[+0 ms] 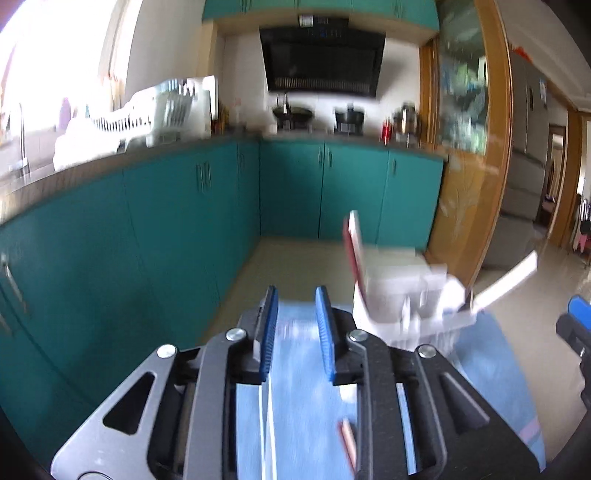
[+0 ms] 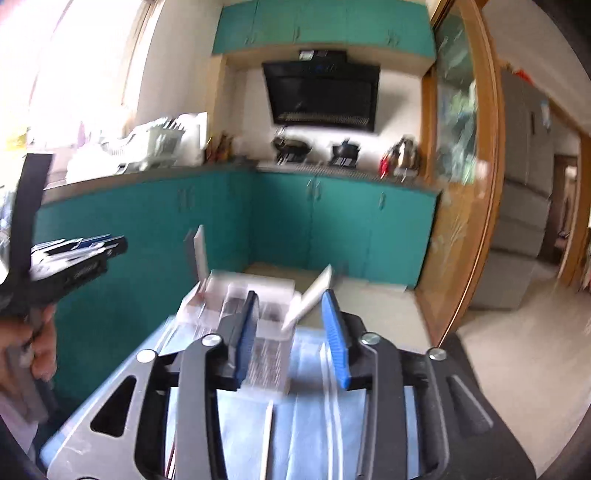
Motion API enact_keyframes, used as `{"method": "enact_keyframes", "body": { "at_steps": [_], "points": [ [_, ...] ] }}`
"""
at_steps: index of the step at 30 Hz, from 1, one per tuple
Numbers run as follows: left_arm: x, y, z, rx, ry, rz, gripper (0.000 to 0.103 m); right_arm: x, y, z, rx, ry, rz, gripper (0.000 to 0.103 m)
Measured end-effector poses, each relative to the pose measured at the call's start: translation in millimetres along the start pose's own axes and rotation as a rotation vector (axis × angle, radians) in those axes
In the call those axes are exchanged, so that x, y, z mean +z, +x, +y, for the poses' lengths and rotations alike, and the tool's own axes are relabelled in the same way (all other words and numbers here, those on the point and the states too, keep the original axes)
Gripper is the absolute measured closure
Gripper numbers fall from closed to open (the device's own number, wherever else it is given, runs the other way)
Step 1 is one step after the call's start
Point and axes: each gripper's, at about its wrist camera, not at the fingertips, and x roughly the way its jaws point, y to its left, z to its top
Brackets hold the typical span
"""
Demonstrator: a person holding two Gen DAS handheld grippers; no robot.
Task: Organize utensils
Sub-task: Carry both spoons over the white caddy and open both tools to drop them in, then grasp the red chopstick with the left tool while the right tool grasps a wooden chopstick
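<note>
My left gripper (image 1: 295, 325) and right gripper (image 2: 291, 328) hover, fingers apart, empty; motion blur risks knocking the clear organizer (image 2: 236, 295) off the table (image 2: 310, 413).

- A home kitchen is shown.
- Teal base cabinets (image 1: 192, 206) are run along two walls under a grey countertop (image 2: 155, 177), and matching wall cabinets (image 2: 325, 26) are hung above.
- A black range hood (image 1: 322, 61) is mounted over the hob, where a wok (image 1: 292, 113) and a dark pot (image 1: 349, 118) are set.
- A white dish rack (image 1: 147, 114) is placed on the counter beside a bright window (image 1: 55, 66).
- A metal kettle (image 1: 405, 120) is seen at the counter's end.
- A wood-framed glass door (image 2: 461, 147) is opened onto a further room, where a grey refrigerator (image 2: 524, 155) is seen.
</note>
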Motion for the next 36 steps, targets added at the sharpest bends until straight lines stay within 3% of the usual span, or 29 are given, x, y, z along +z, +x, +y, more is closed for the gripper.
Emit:
{"method": "enact_keyframes", "body": {
  "at_steps": [5, 9, 14, 19, 24, 29, 30, 32, 34, 35, 36],
  "points": [
    [-68, 28, 2, -0.126, -0.024, 0.225, 0.082, -84, 22, -2, 0.018, 0.081, 0.275, 0.066],
    [-110, 52, -13, -0.204, -0.013, 0.386, 0.082, -130, 46, -6, 0.037, 0.187, 0.443, 0.066],
    [-143, 64, -31, -0.24, 0.041, 0.486, 0.082, -148, 51, -1, 0.047, 0.199, 0.499, 0.066],
    [-159, 63, -41, -0.229, 0.071, 0.504, 0.081, -152, 52, 0, 0.057, 0.209, 0.51, 0.066],
    [-157, 64, -40, -0.174, 0.102, 0.507, 0.078, -154, 59, -3, 0.052, 0.217, 0.523, 0.066],
    [-153, 68, -43, -0.166, 0.108, 0.514, 0.077, -157, 63, -5, 0.04, 0.225, 0.538, 0.066],
    [-153, 68, -43, -0.164, 0.106, 0.513, 0.078, -158, 63, -4, 0.037, 0.223, 0.541, 0.066],
    [-152, 70, -41, -0.185, 0.087, 0.523, 0.091, -159, 65, -2, 0.038, 0.216, 0.55, 0.066],
    [-151, 72, -40, -0.205, 0.078, 0.529, 0.091, -162, 65, 1, 0.05, 0.207, 0.563, 0.076],
    [-151, 72, -39, -0.21, 0.083, 0.529, 0.091, -163, 66, 2, 0.063, 0.206, 0.574, 0.091],
    [-152, 71, -40, -0.214, 0.089, 0.529, 0.092, -164, 65, 2, 0.08, 0.215, 0.574, 0.098]
  ]
}}
